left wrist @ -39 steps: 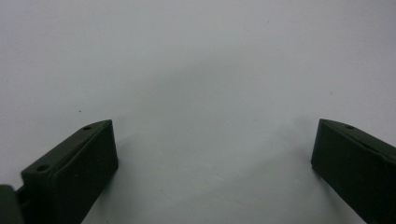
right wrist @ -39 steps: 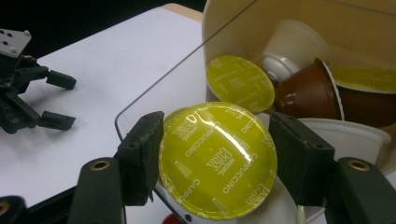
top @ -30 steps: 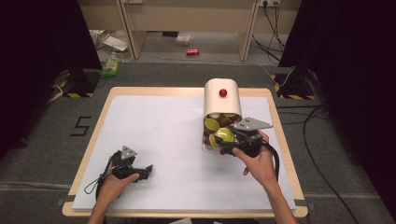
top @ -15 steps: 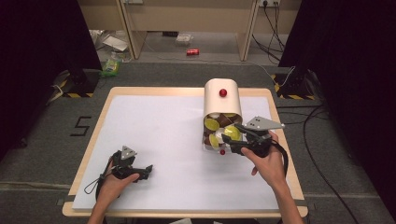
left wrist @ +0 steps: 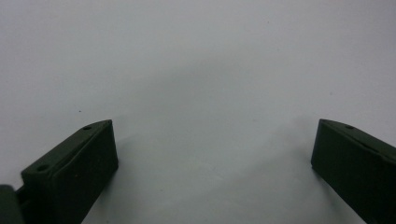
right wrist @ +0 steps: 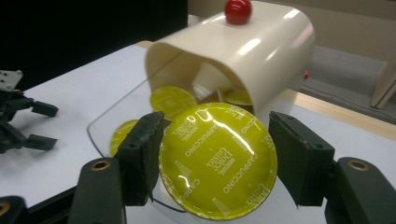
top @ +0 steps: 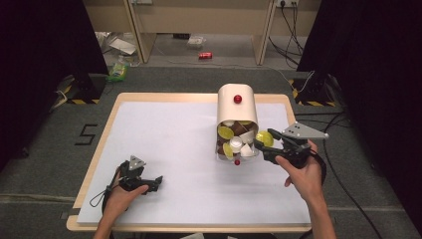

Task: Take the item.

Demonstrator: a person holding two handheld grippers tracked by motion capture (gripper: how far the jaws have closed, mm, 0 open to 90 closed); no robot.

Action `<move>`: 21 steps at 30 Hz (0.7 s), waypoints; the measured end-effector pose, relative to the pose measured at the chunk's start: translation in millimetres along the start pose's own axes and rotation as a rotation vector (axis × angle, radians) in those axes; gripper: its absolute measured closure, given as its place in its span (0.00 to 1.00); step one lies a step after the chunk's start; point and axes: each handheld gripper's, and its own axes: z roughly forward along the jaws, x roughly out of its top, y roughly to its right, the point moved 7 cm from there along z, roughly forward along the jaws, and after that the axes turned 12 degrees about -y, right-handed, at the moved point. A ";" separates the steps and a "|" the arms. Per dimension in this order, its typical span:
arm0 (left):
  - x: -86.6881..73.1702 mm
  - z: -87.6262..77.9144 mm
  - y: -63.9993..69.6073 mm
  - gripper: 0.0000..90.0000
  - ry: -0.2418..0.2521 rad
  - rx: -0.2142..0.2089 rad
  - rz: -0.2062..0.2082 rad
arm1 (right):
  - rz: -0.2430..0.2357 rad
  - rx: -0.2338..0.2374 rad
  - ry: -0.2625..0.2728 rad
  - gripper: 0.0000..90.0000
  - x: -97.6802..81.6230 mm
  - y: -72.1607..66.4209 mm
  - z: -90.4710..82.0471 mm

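My right gripper (right wrist: 212, 156) pinches a yellow-lidded cappuccino capsule (right wrist: 217, 161) across its rim, just outside the capsule dispenser (top: 237, 107). It looks light, slick, crushable; rim hold suits. My left gripper (left wrist: 212, 161) rests wide open, empty.

Glossy foil-lidded yellow capsule (right wrist: 218, 161); glossy cream plastic dispenser (right wrist: 261, 51); matt white tabletop (top: 169, 144)

1. Left gripper (top: 156, 182): black body, grey three-cornered plate on top, thin black cable looping off its rear.
2. Its jaws: two matte black blocks with slanted tips, small round holes on the upper faces.
3. Right gripper (top: 263, 145): black, larger grey triangular plate, thick black cable.
4. Its jaws: black pads, brass-ringed screw holes behind them.
5. Forearms bare, no sleeves.
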 end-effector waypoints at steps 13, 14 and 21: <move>0.0 0.0 -0.1 0.00 0.001 -0.001 -0.001 | 0.065 -0.056 -0.058 0.43 -24.1 37.6 14.3; 0.0 0.0 -0.2 0.00 0.001 -0.001 -0.001 | 0.065 -0.061 -0.062 0.43 -25.9 39.8 16.3; 0.0 0.0 -0.2 0.00 0.001 -0.002 -0.001 | 0.085 -0.077 -0.095 0.43 -37.5 51.6 28.8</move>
